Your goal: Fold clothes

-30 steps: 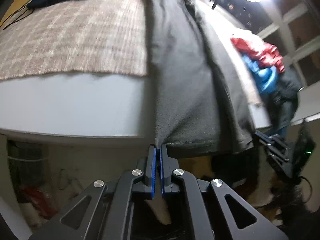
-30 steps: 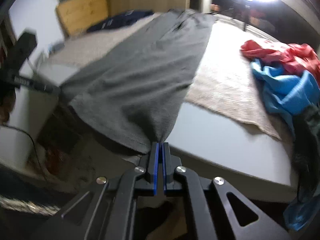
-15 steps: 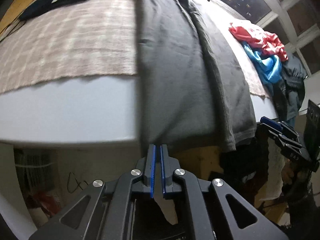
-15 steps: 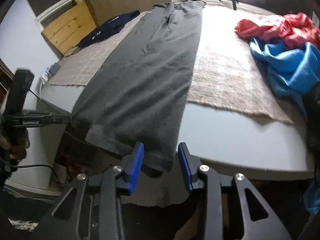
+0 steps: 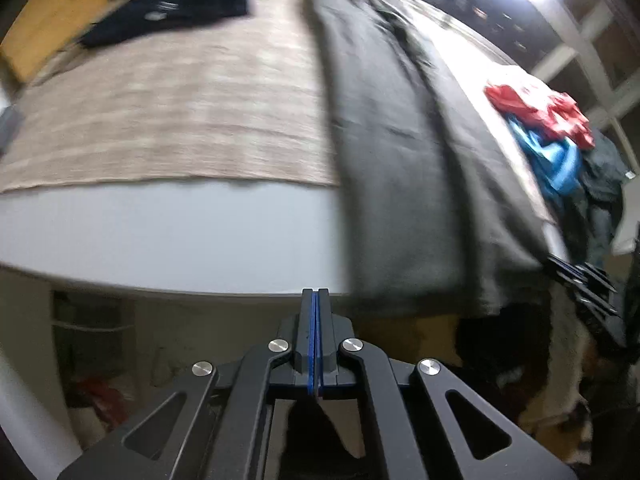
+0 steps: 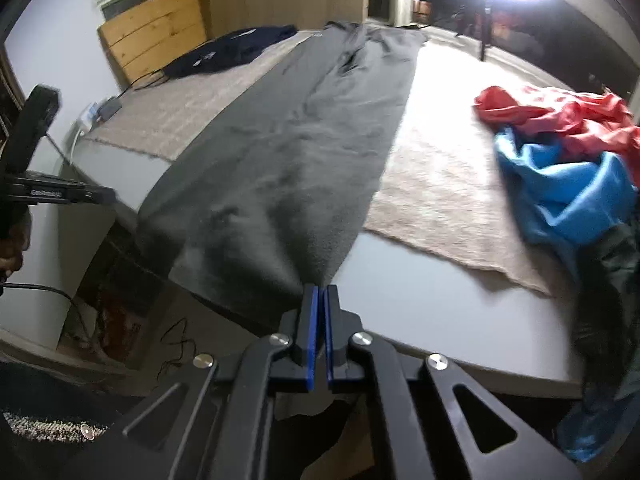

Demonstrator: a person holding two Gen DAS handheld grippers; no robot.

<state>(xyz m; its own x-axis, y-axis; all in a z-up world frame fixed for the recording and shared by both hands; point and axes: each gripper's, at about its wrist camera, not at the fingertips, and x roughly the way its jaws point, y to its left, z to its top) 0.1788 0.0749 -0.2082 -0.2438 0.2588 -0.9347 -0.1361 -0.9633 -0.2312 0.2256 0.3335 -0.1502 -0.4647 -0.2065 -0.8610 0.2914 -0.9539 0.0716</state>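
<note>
Release is what is read on the left side. The left tongs (image 5: 316,294) are seen pressed flat together with nothing visibly between the blades, whereas a second ago the hem corner of the grey garment (image 5: 392,160) was pinched there. That hem is now found just right of the tips, hanging over the near edge of the table (image 5: 160,232). Beyond and to the left of those tips a beige mat (image 5: 180,120) is spread, with a navy garment (image 5: 168,12) at its far end. The view is smeared, so fine detail at the hem cannot be told.

On the right side a regrip is shown. The right tongs (image 6: 319,290), which stood apart around the hem half a second ago, are closed narrow again, and the garment's other near corner is seen tapering straight into the blades. It is judged to be held there. The garment itself is laid lengthwise away from the tips, across the mat. A pile of red and blue clothes (image 6: 560,152) is left well off to the right.

For the fold, only one near corner is judged secured. The left corner would need to be taken up again before the hem can be carried forward evenly.
</note>
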